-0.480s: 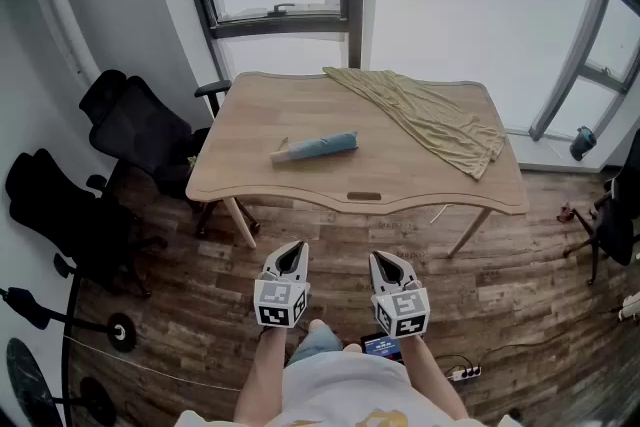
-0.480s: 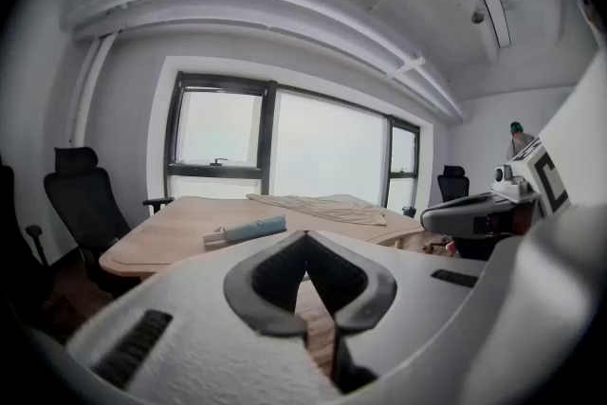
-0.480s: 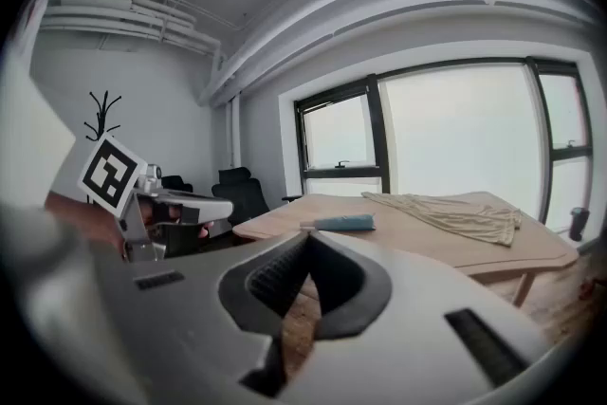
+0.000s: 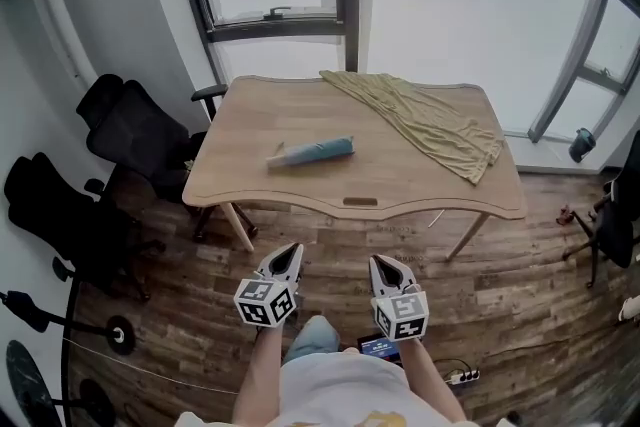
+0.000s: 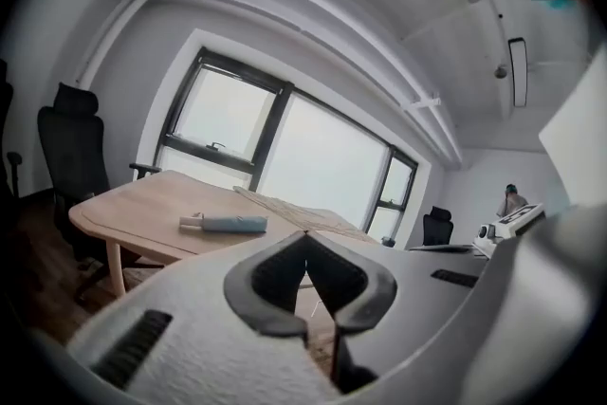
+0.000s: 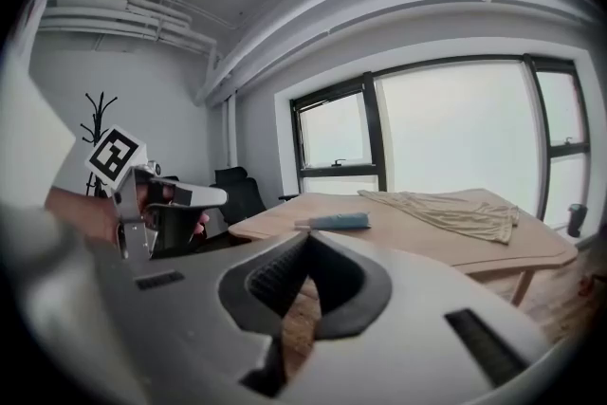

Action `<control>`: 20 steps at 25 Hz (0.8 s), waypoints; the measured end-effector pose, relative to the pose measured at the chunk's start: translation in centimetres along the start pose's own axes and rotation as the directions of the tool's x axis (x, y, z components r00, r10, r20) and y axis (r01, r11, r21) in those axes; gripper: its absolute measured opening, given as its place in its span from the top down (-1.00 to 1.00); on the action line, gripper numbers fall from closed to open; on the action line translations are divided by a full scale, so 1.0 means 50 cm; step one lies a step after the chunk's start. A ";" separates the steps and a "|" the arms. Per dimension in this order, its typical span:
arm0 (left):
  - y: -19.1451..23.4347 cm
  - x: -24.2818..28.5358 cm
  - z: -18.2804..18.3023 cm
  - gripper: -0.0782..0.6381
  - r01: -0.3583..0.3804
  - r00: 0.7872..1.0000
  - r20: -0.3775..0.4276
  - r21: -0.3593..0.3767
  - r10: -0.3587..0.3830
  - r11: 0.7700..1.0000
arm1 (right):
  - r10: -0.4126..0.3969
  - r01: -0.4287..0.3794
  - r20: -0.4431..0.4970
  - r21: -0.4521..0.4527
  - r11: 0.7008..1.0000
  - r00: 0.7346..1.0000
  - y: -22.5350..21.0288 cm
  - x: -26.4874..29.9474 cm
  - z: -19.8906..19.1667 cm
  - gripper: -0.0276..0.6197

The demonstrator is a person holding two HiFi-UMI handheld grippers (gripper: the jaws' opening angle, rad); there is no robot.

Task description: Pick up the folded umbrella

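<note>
While umbrella point(image 4: 312, 152) lies on table point(image 4: 400, 183), all jaws closed.

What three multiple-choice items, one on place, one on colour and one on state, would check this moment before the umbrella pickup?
1. Where does the folded umbrella lie?
A) on the table, beside the cloth and apart from it
B) wrapped in the cloth
C) hanging over the table's edge

2. What colour is the umbrella?
A) red
B) black
C) blue

3. How do the left tongs and the right tongs stand?
A) both shut and empty
B) both shut on the umbrella
C) one wide open

Key:
1 A, since bare wood shows between the umbrella and the cloth.
2 C, since its fabric shows pale blue in all three views.
3 A, since each gripper view shows its tips together with nothing between them, short of the table.
</note>
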State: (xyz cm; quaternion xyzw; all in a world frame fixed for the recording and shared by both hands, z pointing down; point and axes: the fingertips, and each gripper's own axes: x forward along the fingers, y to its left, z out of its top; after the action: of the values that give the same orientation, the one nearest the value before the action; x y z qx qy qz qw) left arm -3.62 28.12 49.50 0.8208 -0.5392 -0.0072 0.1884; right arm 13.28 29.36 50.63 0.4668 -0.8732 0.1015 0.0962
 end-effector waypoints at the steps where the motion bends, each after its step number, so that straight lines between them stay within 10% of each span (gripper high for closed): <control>1: 0.000 0.005 -0.001 0.73 -0.003 1.000 -0.007 0.021 0.003 1.000 | -0.001 0.001 -0.001 0.004 1.000 1.000 -0.004 0.004 0.000 0.89; 20: 0.212 0.322 0.106 0.73 -0.027 1.000 -0.002 0.124 0.028 0.992 | -0.019 0.018 -0.062 -0.015 1.000 0.998 -0.154 0.366 0.062 0.89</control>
State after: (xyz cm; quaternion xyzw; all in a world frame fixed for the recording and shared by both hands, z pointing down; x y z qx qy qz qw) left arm -7.40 8.54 51.01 0.8234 -0.5495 0.0305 0.1383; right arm 9.51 9.80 53.15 0.4708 -0.8662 0.1087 0.1276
